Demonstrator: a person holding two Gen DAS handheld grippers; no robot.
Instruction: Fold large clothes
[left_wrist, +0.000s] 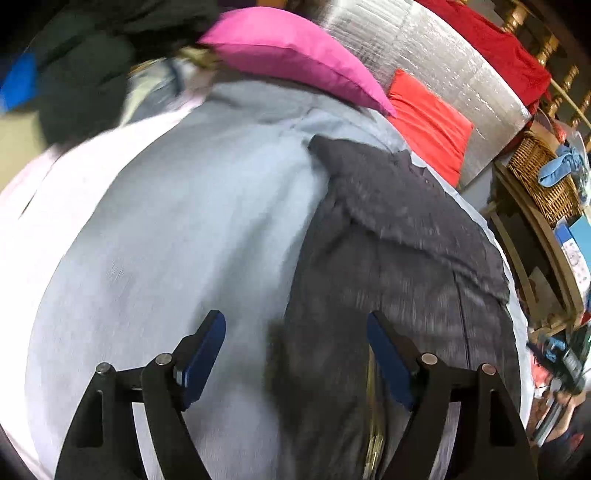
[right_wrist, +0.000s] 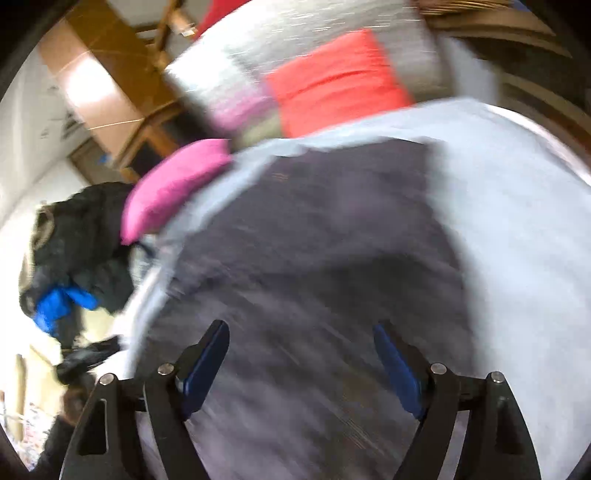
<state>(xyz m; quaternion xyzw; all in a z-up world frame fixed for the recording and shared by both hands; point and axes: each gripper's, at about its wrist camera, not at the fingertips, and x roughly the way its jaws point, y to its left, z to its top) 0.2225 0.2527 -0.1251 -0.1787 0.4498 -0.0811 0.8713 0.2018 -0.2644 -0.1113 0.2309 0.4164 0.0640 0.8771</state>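
A dark grey garment (left_wrist: 399, 251) lies spread on a pale blue sheet (left_wrist: 177, 236) over a bed. In the left wrist view it fills the right half, with a folded edge running across it. My left gripper (left_wrist: 295, 321) hangs above its lower left edge, open, nothing between the blue pads (left_wrist: 201, 365). In the right wrist view the same garment (right_wrist: 314, 236) lies below and ahead, blurred. My right gripper (right_wrist: 301, 328) hovers over it, open and empty.
A pink pillow (left_wrist: 291, 51) and a red cushion (left_wrist: 428, 122) lie at the head of the bed against a silver quilted roll (left_wrist: 436, 62). Dark clothes (right_wrist: 85, 236) with something blue are heaped at the left. A wicker basket (left_wrist: 539, 173) and shelves stand at the right.
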